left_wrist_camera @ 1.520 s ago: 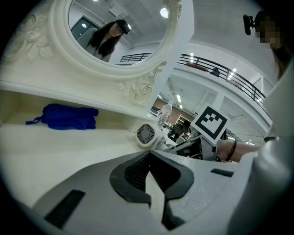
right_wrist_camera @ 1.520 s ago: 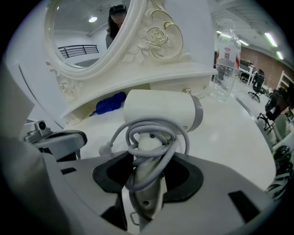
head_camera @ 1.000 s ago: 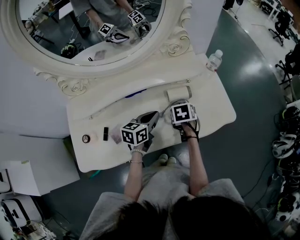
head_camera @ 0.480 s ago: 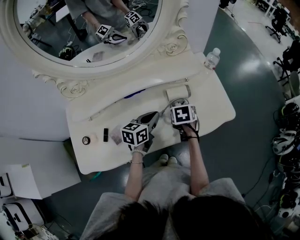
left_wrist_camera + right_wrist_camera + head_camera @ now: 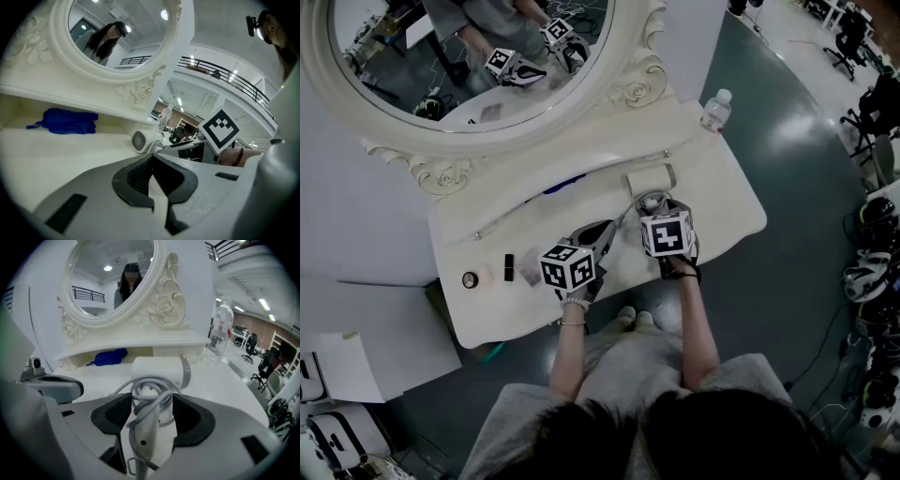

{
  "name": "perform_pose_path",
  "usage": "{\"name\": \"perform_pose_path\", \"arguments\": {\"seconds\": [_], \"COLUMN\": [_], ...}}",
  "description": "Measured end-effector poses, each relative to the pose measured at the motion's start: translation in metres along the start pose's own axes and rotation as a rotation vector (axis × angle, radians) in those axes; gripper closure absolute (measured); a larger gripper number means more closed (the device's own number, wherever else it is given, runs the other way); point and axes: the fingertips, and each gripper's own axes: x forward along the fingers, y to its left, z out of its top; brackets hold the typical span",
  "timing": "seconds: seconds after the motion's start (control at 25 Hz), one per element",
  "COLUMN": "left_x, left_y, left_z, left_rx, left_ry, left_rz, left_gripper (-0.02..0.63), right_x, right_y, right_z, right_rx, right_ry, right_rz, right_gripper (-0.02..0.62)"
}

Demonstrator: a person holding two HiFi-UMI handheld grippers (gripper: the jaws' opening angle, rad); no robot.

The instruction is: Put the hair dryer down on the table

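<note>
The white hair dryer [image 5: 157, 371] lies on the white dressing table [image 5: 722, 216], its barrel pointing right and its grey cord wound round the handle. The handle points back between the jaws of my right gripper [image 5: 151, 413], which are opening; a gap shows beside the handle and the pads do not press on it. From above, the right gripper [image 5: 654, 204] sits just in front of the dryer [image 5: 649, 181]. My left gripper [image 5: 598, 234] rests to the dryer's left, shut and empty [image 5: 152, 173], with the dryer's rear grille [image 5: 138, 140] ahead of it.
An ornate oval mirror [image 5: 469, 56] stands at the back of the table. A blue cloth [image 5: 562, 185] lies on the shelf under it and a water bottle [image 5: 715, 110] stands at the far right corner. Small cosmetics [image 5: 510, 267] lie at the left.
My right gripper has drawn back a little from the dryer's barrel toward the person. The left gripper has stayed where it was.
</note>
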Motion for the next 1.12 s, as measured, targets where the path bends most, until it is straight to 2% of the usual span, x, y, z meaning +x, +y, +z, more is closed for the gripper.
{"name": "perform_pose_path", "arguments": {"seconds": [0.16, 0.36, 0.44, 0.52, 0.64, 0.8, 1.12], "left_x": [-0.007, -0.013, -0.016, -0.02, -0.026, -0.035, -0.053], "left_y": [-0.007, -0.02, -0.027, -0.034, -0.044, -0.06, -0.1], "left_z": [0.01, 0.021, 0.023, 0.025, 0.028, 0.037, 0.058], "left_rx": [0.033, 0.07, 0.082, 0.094, 0.113, 0.142, 0.221], "left_ry": [-0.062, -0.109, -0.122, -0.133, -0.155, -0.186, -0.244], "left_rz": [0.008, 0.0, -0.006, -0.012, -0.019, -0.033, -0.082], "left_gripper": [0.601, 0.601, 0.601, 0.601, 0.601, 0.601, 0.601], "right_x": [-0.017, -0.036, -0.045, -0.055, -0.074, -0.105, -0.16], "right_y": [-0.001, 0.008, 0.01, 0.01, 0.013, 0.016, 0.029], "right_z": [0.015, 0.023, 0.025, 0.027, 0.034, 0.048, 0.061], "right_rx": [0.053, 0.099, 0.108, 0.111, 0.141, 0.158, 0.098], "right_ry": [-0.118, -0.184, -0.207, -0.236, -0.29, -0.369, -0.508], "right_rz": [0.008, 0.082, 0.103, 0.106, 0.14, 0.172, 0.275], "right_gripper": [0.337, 0.347, 0.377, 0.452, 0.477, 0.544, 0.588]}}
